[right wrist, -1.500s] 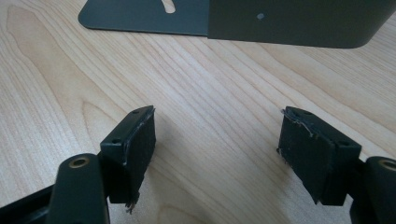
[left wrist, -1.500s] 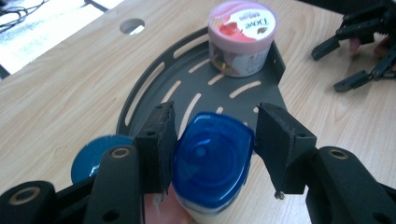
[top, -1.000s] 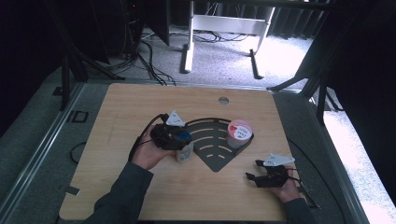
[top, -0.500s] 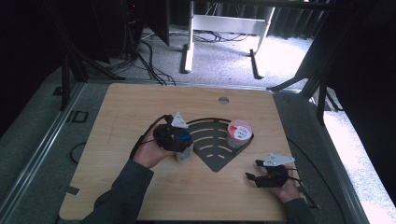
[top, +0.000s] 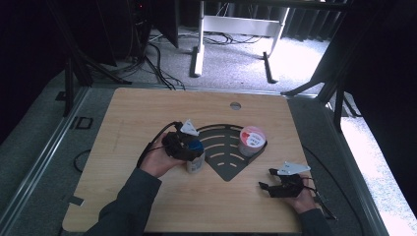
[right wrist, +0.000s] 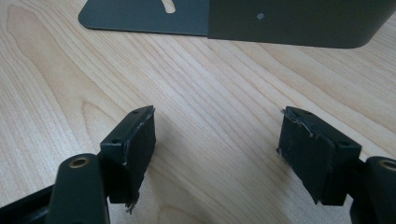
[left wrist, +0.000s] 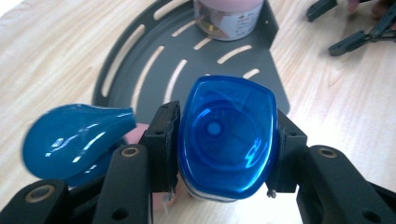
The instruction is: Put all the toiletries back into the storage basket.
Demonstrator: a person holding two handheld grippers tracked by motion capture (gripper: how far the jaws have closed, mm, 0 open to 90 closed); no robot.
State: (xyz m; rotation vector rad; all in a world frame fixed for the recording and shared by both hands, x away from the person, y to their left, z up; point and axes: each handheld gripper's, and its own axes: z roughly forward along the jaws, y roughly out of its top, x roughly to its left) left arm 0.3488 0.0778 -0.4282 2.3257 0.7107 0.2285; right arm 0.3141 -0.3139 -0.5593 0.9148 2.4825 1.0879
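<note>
Since the earlier high-view frames almost nothing has shifted: both hands keep their places on the wooden table (top: 147, 123), and the left gripper's (left wrist: 227, 154) jaws have just eased apart slightly and closed again.

In the left gripper view those jaws press on both sides of a blue-capped bottle (left wrist: 227, 144), seen from above, so the left tool is gripping it. A second blue shape, rounded and glossy, sits blurred at nine o'clock of the bottle; what it is cannot be told. In the high view the bottle (top: 195, 156) stands on the table at the nine o'clock edge of a dark slotted fan-shaped tray (top: 223, 152), just beside it.

At the tray's two o'clock corner stands a pink-lidded jar (top: 252, 140), against a raised wall.

The right gripper (top: 279, 183) rests near the table's five o'clock corner, well apart from the tray. In the right gripper view its jaws stand wide with bare wood between them, holding nothing.

Likely risks: the cap is smooth and rounded, so a grip that loosens again could let the bottle slip or tip. Moved toward the tray, its base could catch the tray's edge, and a wide swing toward two o'clock could knock the jar.
</note>
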